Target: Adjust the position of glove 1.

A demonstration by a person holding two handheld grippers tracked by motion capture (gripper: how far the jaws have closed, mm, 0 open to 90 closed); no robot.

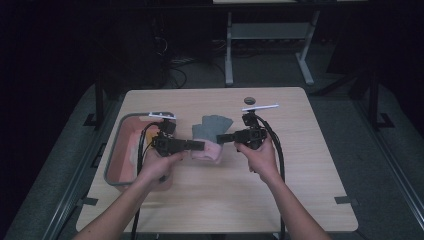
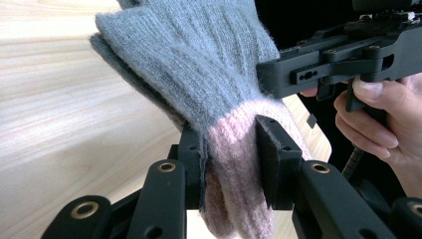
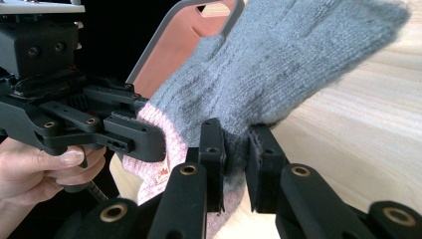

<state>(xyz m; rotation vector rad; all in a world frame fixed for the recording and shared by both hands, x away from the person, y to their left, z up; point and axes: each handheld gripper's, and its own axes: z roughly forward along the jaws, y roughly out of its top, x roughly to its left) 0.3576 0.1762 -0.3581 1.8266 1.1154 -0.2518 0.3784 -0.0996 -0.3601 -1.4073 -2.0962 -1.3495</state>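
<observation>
Above the middle of the tabletop (image 1: 300, 190), a little toward its left edge, a knitted glove (image 1: 210, 132) hangs between the two grippers. It is grey over the fingers and hand, with a pale pink cuff. The left gripper (image 2: 230, 154) is clamped on the pink cuff, jaws pressing the ribbed band from both sides. The right gripper (image 3: 235, 154) is closed on the glove too, biting the grey knit just beside the pink band. In the high view the grey finger end points toward the far edge of the tabletop, while the cuff sits between the left gripper (image 1: 200, 145) and the right gripper (image 1: 222, 137). A grey-rimmed tray (image 1: 116, 150) with a salmon floor lies near the left edge, beside the person's left hand (image 1: 160, 165).

The glove looks light and entirely soft: it will sag, fold and stretch instead of holding a shape, and the fuzzy yarn should give the pads good friction. The ribbed cuff seems the best place to hold, being thicker and more elastic than the fingers. Pulling the two holds apart too hard could stretch the knit or snag a loop.
</observation>
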